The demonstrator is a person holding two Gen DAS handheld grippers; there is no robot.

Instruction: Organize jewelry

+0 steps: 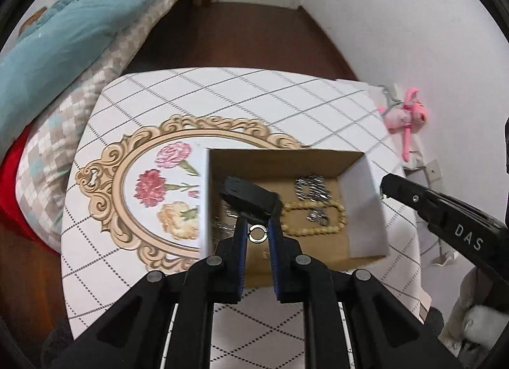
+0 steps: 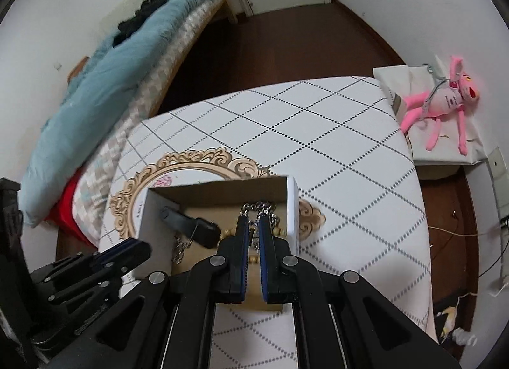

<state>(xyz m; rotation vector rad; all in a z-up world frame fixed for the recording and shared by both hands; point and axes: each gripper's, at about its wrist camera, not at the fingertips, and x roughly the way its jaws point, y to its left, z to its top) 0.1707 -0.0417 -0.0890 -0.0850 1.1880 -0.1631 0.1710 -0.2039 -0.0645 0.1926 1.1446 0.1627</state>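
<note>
An open cardboard box with white outer walls sits on the table. In it lie a beige bead bracelet, a silver chain and a small silver ring. My left gripper hangs over the box's left part and is shut on a black watch strap. In the right wrist view my right gripper is over the box, its fingers nearly together with nothing clearly held, just above the silver chain and beads. The black strap lies to its left.
The table has a white diamond-check cloth with a floral oval print. A bed with a teal blanket stands to the left. A pink plush toy lies on a white stand at the right. Dark wood floor is beyond.
</note>
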